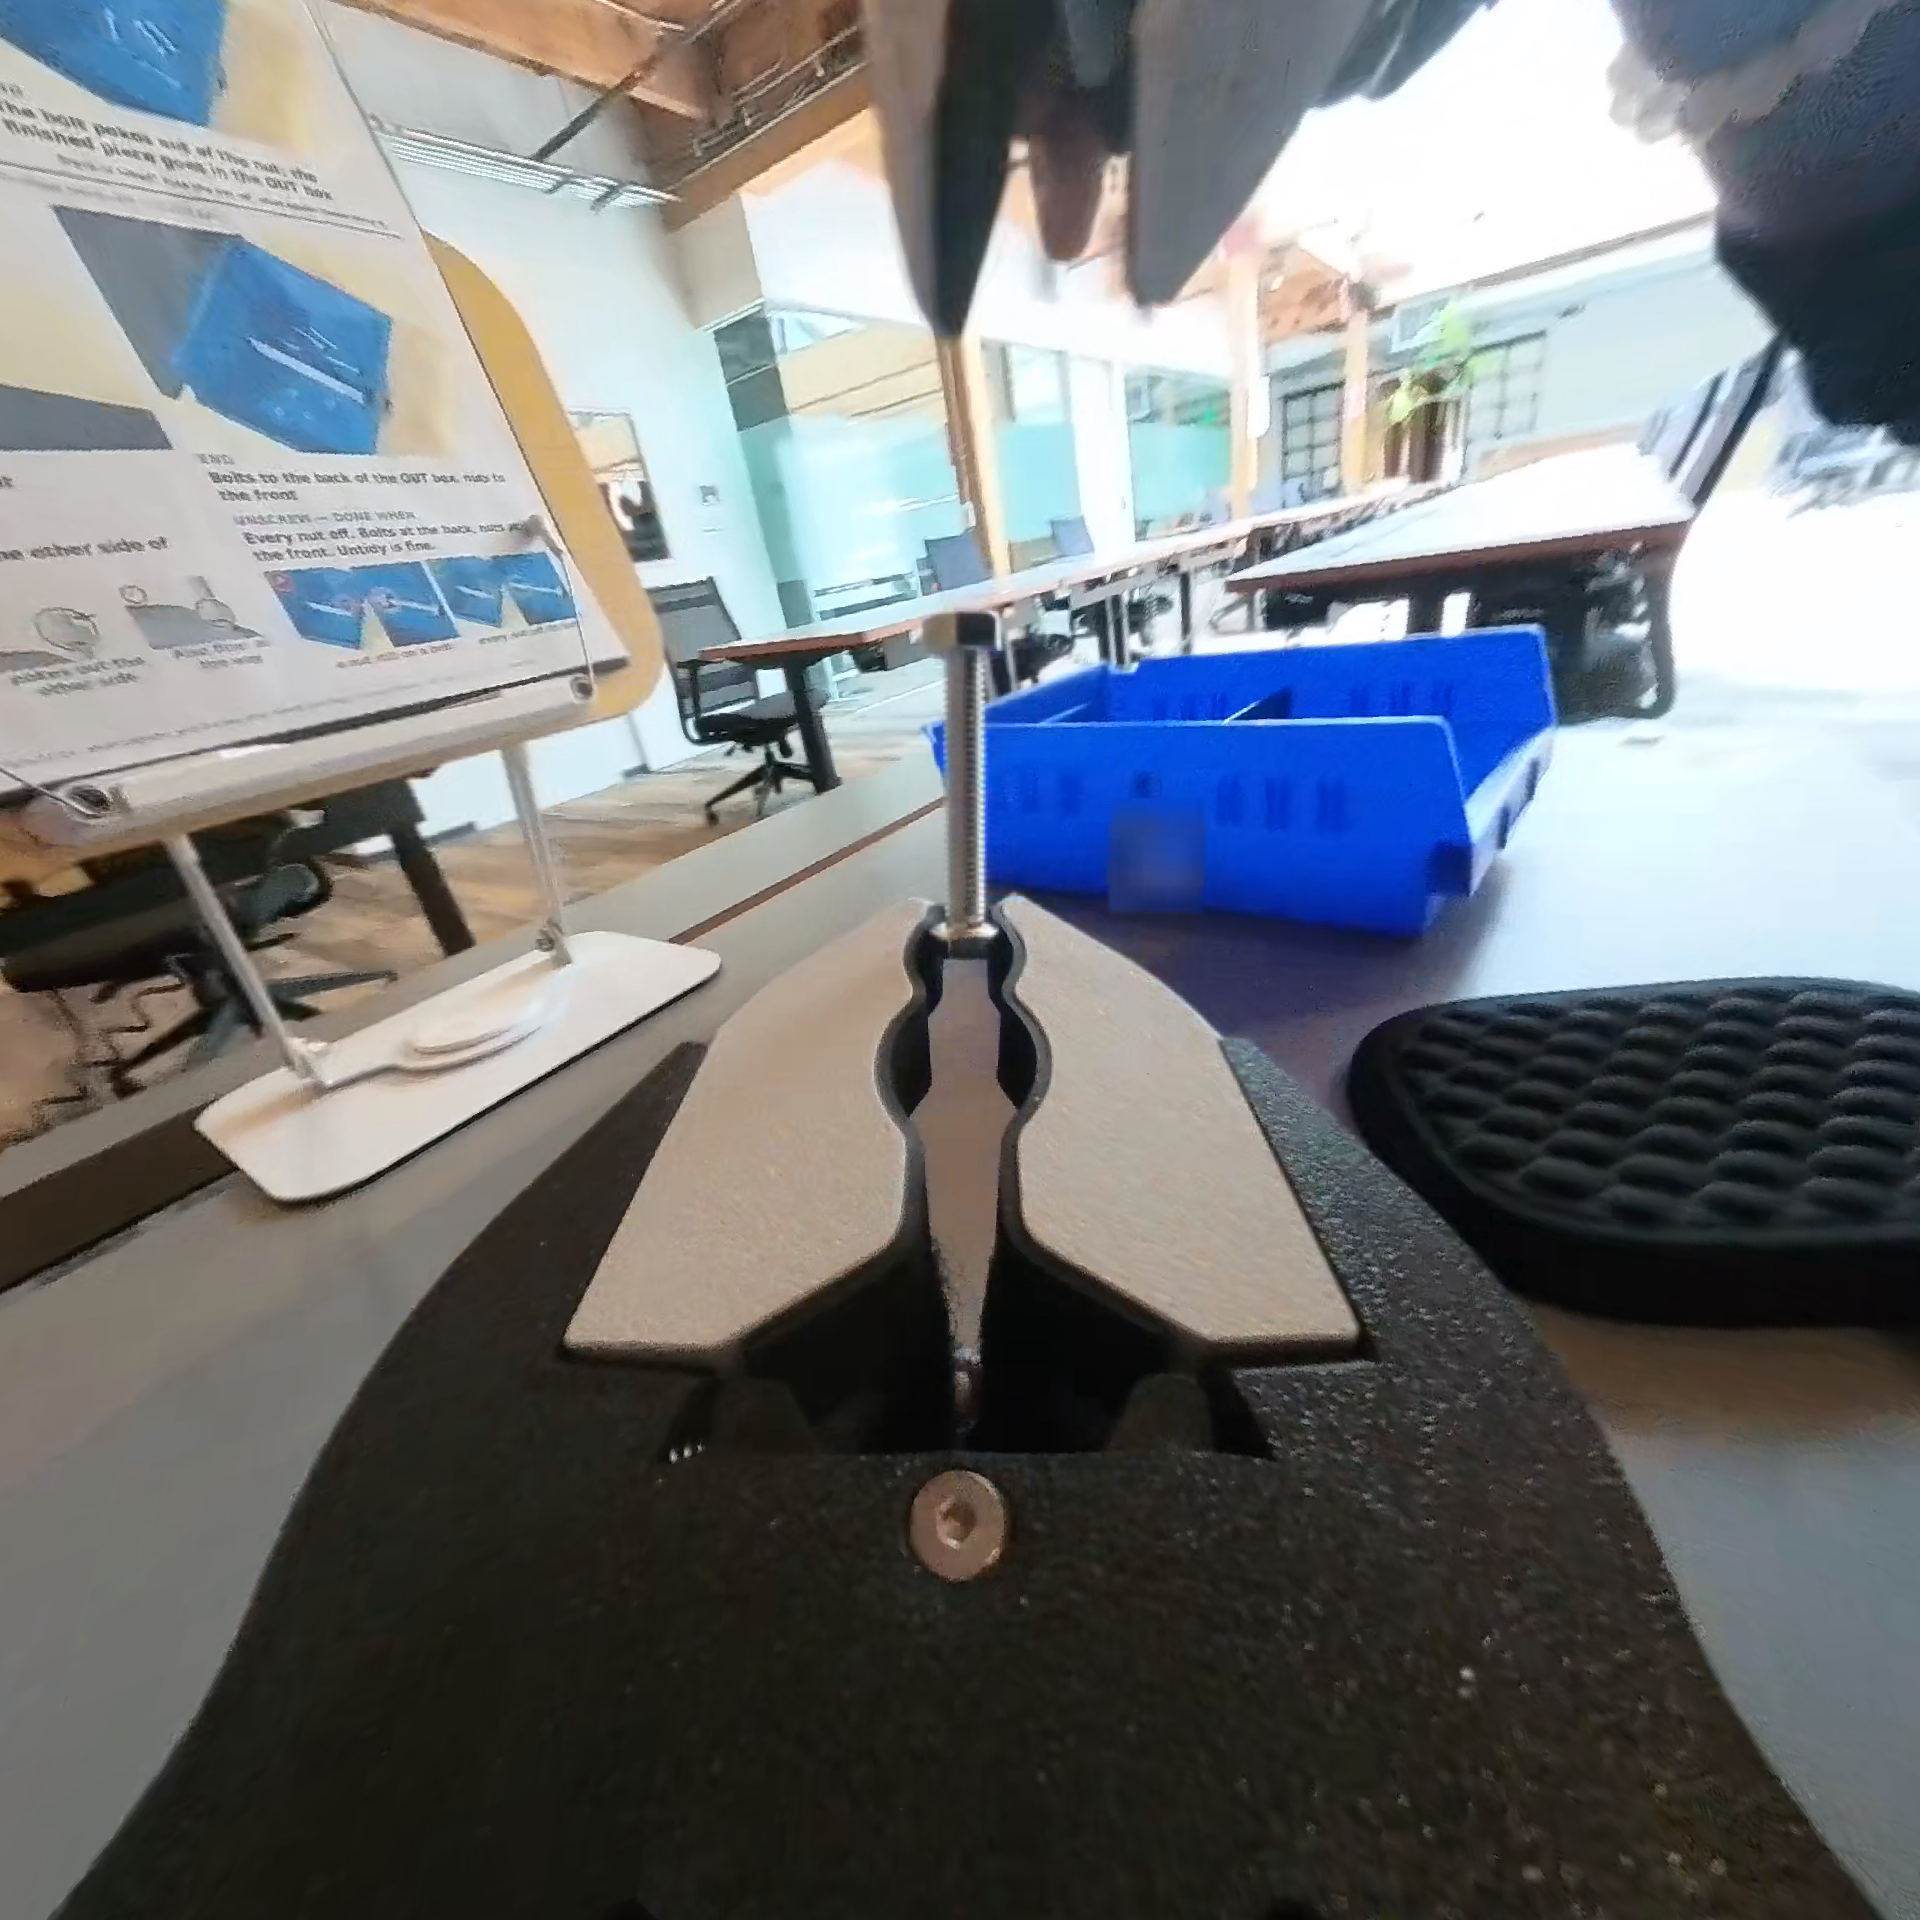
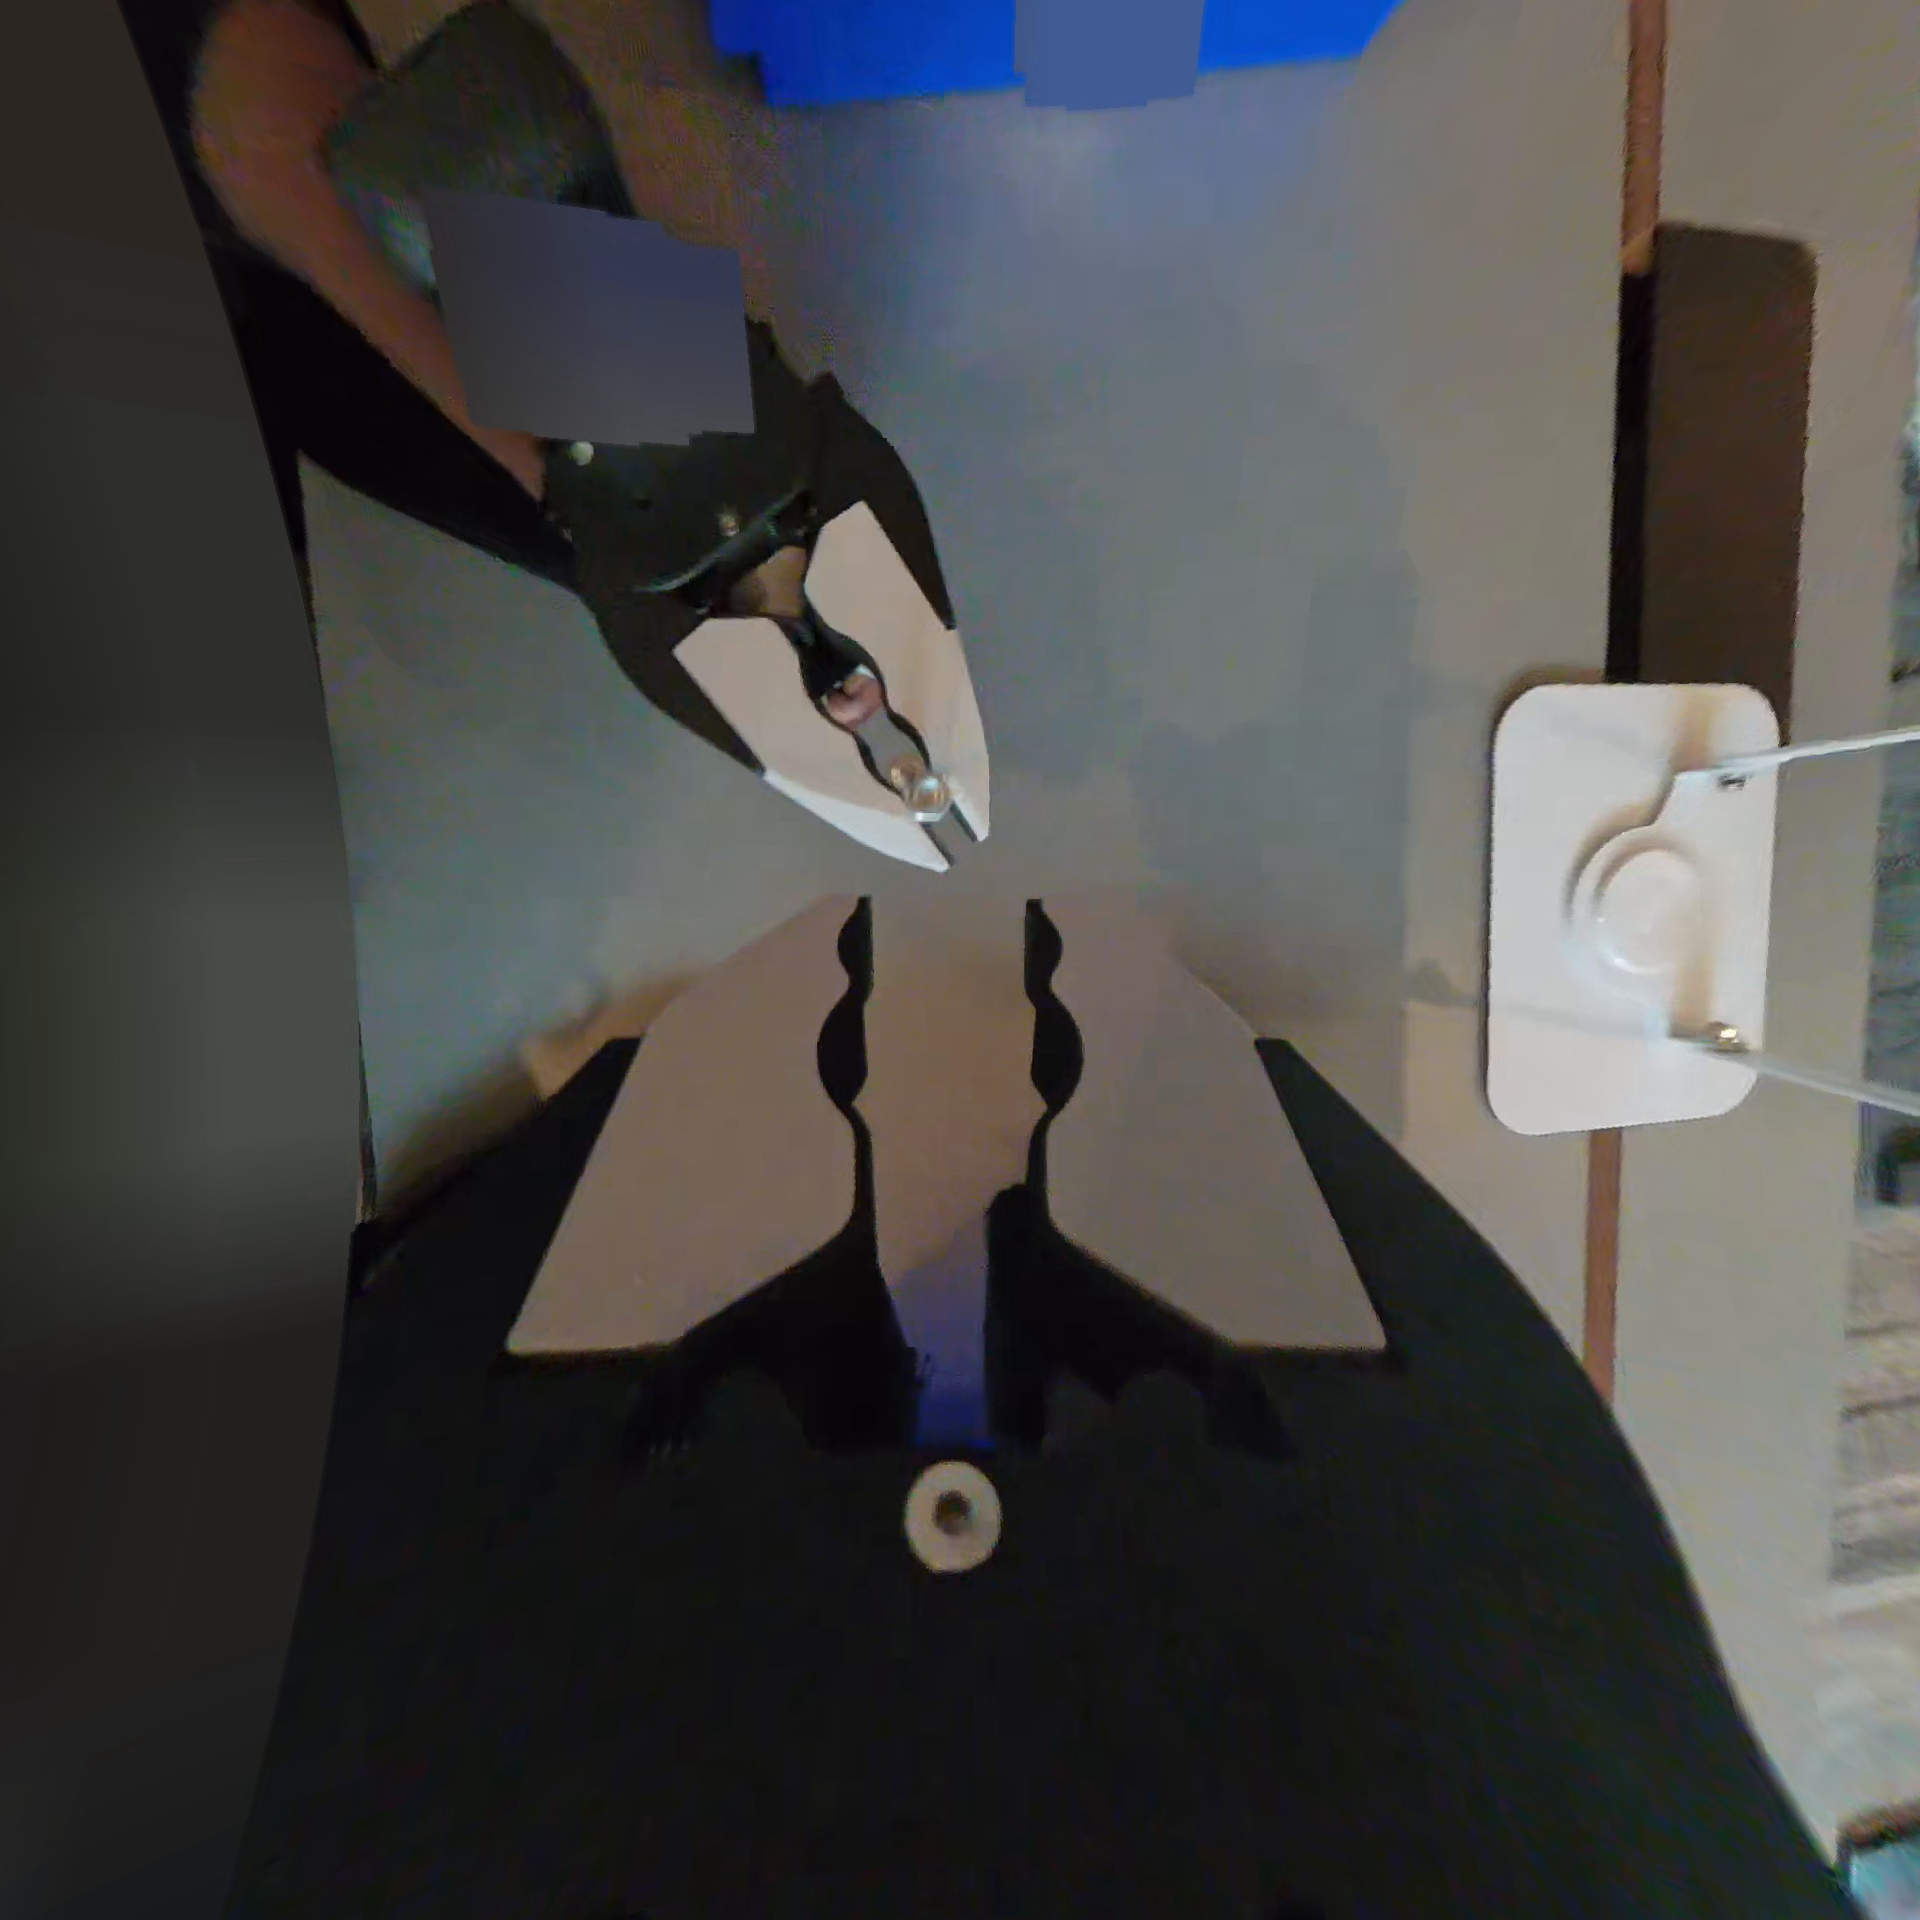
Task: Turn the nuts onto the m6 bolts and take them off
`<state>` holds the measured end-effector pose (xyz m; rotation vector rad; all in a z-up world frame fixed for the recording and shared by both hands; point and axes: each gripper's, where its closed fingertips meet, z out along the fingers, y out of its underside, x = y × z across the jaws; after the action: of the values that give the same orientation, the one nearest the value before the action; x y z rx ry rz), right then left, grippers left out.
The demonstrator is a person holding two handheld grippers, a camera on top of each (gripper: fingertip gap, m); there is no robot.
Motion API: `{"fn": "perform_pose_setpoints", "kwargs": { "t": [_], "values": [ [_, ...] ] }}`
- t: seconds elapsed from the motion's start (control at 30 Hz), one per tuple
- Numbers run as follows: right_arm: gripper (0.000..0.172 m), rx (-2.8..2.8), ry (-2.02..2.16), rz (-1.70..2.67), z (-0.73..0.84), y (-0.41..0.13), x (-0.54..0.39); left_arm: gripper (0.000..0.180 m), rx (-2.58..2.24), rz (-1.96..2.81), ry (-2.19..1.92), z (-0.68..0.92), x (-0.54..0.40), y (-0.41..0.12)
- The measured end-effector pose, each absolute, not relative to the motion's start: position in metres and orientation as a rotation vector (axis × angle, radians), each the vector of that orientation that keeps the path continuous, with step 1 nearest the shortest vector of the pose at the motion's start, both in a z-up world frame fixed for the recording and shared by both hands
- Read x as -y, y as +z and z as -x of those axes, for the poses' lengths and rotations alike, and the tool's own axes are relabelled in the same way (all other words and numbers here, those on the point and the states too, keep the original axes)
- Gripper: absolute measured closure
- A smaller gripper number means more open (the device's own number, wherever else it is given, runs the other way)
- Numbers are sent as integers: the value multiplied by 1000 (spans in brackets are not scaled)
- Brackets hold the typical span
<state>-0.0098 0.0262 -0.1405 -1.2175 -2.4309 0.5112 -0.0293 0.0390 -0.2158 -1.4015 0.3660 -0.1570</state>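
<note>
Above the table, left fingers (image 1: 902, 987) clamp an upright bolt (image 1: 968, 790); right fingers (image 2: 1049, 966) gape empty.

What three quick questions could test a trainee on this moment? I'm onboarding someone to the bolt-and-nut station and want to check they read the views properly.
1. True or false: the left gripper holds the bolt upright by its lower end.
2. Multiple choice: the nut is (A) lying on the table, (B) at the bolt's top end, (C) inside the blue bin.
3. Fill the gap: the right gripper hangs above the left one with its jaws ____ and nothing between them.

Key: 1 true; 2 B; 3 open.
</note>
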Motion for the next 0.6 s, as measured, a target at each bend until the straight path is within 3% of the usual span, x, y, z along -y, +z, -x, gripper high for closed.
{"fn": "perform_pose_setpoints", "kwargs": {
  "t": [0.3,0.6],
  "values": [
    [150,2499,360,1223,15,-180,-19,173,-383,1414,-41,22,-41,-222],
    [154,2473,355,1213,23,-186,-21,173,-346,1434,-75,28,-42,-224]
  ]
}}
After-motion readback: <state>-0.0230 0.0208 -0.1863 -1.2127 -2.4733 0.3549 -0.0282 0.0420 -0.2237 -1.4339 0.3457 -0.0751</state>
